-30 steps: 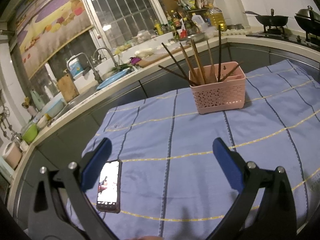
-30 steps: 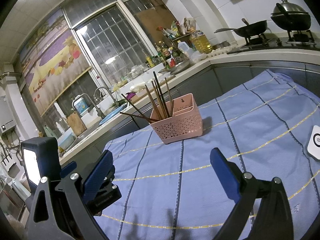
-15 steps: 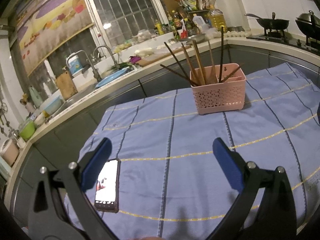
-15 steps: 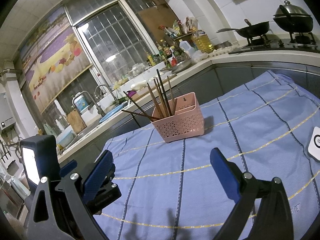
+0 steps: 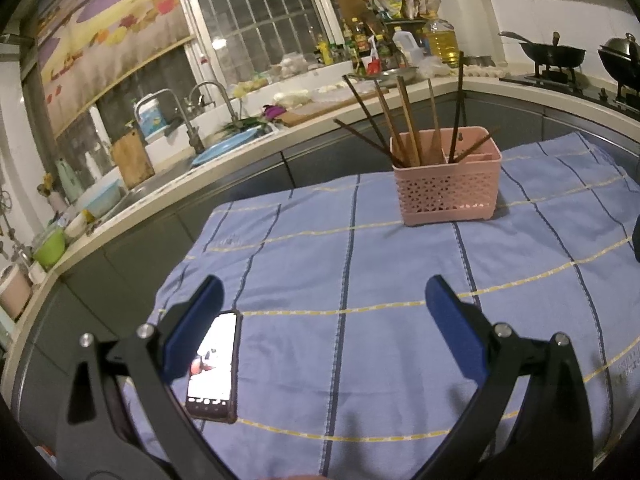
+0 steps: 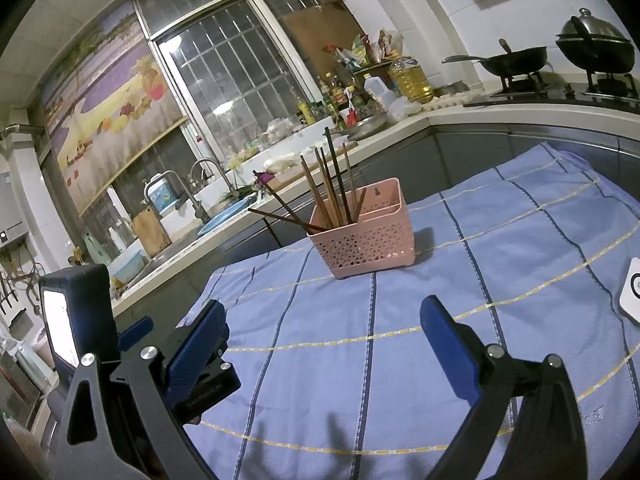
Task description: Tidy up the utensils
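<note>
A pink perforated basket (image 5: 448,188) stands on the blue striped tablecloth (image 5: 360,280) at the far middle; it also shows in the right wrist view (image 6: 366,240). Several brown chopsticks (image 5: 404,120) stand and lean in it, some splayed to the left (image 6: 320,192). My left gripper (image 5: 324,308) is open and empty, above the cloth well short of the basket. My right gripper (image 6: 324,328) is open and empty, also short of the basket.
A lit phone (image 5: 214,364) lies on the cloth by my left finger. The left gripper's body with its lit screen (image 6: 76,320) shows at the left of the right wrist view. A white device (image 6: 632,292) lies at the right edge. Counter, sink (image 5: 236,144) and stove (image 6: 560,80) ring the table.
Both views have drifted slightly back and up from the basket. Both grippers stay open and empty; the basket and chopsticks have not moved.
</note>
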`<state>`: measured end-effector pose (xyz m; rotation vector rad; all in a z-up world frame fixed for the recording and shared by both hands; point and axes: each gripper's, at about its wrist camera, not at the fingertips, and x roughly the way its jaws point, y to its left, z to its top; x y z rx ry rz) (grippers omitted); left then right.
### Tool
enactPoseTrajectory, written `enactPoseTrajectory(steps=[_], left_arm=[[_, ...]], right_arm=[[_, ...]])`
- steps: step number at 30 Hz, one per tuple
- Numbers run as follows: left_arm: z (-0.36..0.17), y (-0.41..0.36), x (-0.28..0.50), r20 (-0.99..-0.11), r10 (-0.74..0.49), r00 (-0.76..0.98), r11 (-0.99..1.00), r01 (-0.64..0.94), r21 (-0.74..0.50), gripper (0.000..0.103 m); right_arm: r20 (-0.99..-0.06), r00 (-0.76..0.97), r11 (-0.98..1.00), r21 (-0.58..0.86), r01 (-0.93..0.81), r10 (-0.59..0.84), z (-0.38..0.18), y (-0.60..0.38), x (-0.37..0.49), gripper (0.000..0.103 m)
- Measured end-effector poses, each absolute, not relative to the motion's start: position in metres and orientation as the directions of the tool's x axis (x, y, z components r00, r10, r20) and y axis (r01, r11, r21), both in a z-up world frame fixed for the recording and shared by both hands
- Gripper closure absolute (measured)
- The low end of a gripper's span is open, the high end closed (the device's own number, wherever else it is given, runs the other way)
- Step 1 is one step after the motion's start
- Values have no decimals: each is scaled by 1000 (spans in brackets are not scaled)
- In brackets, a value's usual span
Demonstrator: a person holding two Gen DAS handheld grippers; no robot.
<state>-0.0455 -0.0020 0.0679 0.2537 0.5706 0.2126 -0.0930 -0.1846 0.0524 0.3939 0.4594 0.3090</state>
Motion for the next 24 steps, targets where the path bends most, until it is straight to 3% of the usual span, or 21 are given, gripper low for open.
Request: enactPoseTrajectory(steps=[24], left_arm=[[62, 16, -44, -547, 215, 809, 968, -102, 229, 6]], right_arm=[[-370, 848, 888, 404, -220, 378, 54, -169, -93, 7]])
